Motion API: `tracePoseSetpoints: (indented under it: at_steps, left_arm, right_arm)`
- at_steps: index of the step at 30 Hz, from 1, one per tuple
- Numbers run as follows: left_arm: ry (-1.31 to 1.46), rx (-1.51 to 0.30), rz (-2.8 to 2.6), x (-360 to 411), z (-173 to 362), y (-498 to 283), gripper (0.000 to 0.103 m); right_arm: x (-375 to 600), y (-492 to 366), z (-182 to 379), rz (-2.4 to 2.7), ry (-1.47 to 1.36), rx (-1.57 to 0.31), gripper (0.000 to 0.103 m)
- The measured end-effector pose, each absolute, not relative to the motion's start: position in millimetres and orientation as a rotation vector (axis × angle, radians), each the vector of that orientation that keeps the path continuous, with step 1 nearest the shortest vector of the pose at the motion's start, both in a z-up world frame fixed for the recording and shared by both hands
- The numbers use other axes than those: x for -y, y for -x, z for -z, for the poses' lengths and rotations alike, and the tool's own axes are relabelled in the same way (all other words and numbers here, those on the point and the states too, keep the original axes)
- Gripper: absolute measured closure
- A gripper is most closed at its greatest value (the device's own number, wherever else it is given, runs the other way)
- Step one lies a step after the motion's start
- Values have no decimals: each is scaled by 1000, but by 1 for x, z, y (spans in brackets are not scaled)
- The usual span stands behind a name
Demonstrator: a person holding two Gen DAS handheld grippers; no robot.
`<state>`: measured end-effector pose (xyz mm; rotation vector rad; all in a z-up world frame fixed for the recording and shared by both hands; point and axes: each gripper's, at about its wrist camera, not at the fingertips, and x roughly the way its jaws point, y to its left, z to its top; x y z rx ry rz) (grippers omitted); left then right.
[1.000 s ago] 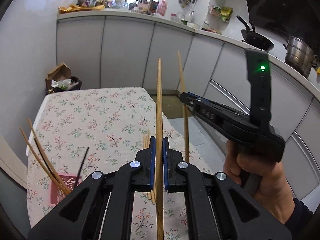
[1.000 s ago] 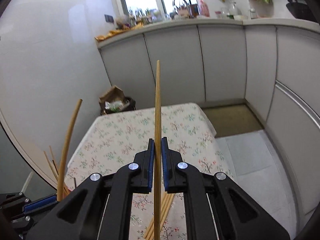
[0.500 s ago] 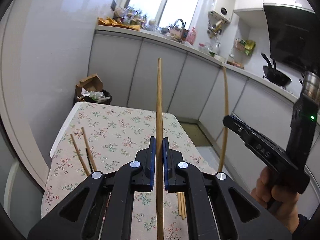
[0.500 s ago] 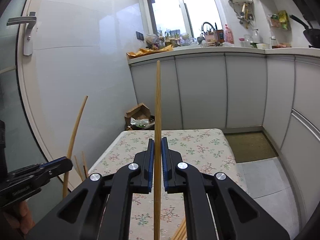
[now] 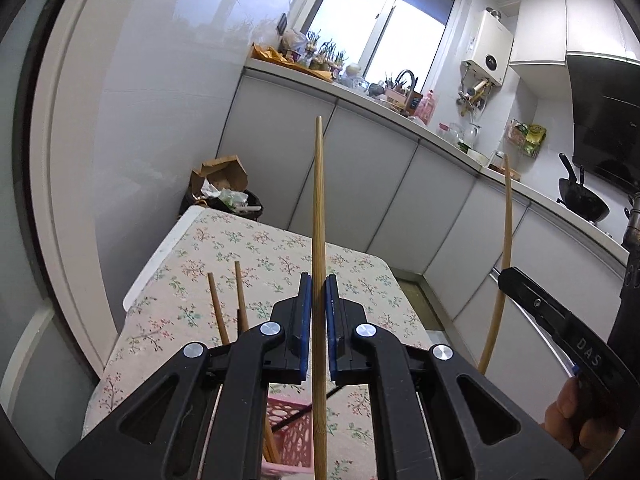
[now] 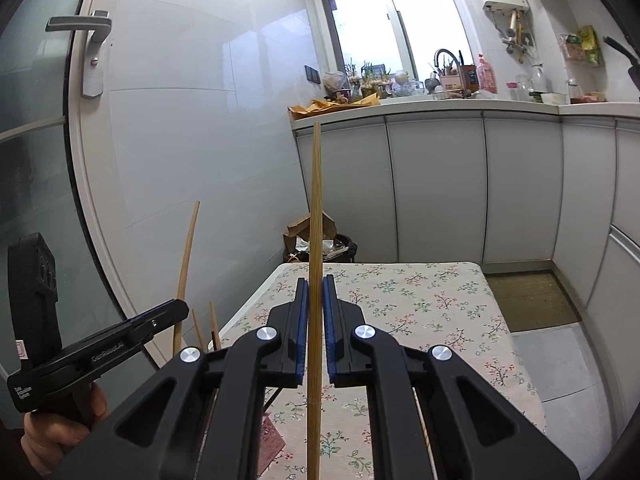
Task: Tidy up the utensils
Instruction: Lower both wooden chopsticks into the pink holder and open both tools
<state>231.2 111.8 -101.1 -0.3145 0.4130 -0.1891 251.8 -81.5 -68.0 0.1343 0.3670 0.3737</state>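
Chopsticks up, one pinched in each gripper above the floral table (image 5: 224, 256).

Left gripper (image 5: 319, 312) clamps a bamboo chopstick (image 5: 319, 208) upright; right gripper (image 6: 316, 312) grips its own chopstick (image 6: 315, 216) likewise. Light, stiff, smooth sticks: likely to pivot, so mid-shaft holds suit best. Pink basket (image 5: 290, 432) with more chopsticks waits below.

Daylight pouring through window (image 6: 394, 20) at far end. Glossy pale wall tiles (image 6: 200, 132) on left, glass door with metal handle (image 6: 86, 26) beside them. Grey-white cabinets (image 6: 436, 192) run under cluttered counter (image 5: 360, 92). Water heater (image 5: 490, 54) up high. Black wok (image 5: 582, 202) on right. Floral tabletop (image 6: 440, 304) ahead, bin with cardboard (image 5: 224, 194) behind it. Brown mat (image 6: 532, 300) on floor.
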Motion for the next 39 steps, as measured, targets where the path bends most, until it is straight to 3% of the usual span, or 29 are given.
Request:
tracePoseSetpoints:
  at_steps: [18,24,29,30,33,35,39]
  left_arm:
    - [138,-259,43,-98,152,-231,97]
    - [91,-313,38,-89,167,-230,97]
    - [149,-393,78,-95,148,-220,97]
    - [180,-405,79,-99,141,-217,94]
    - [242,-496,62,-109,120,-212,59]
    - [227,-566,61,-110,114,-214,56]
    - [218,-715,6,-120,111,-222,41]
  right_arm:
    - [66,-255,82,-397,-147,-397,95]
    - [66,-254,84,-399,-141,-402,95]
    - [69,-258,87,-410,-182,-416,95]
    - [68,-260,88,-414,-198,-420,96]
    - [63,-265,97,-430,-263,-437,95]
    - [56,-267,102,-432,-278,-430,96]
    - [36,-270,110,-428,-291,-393,95]
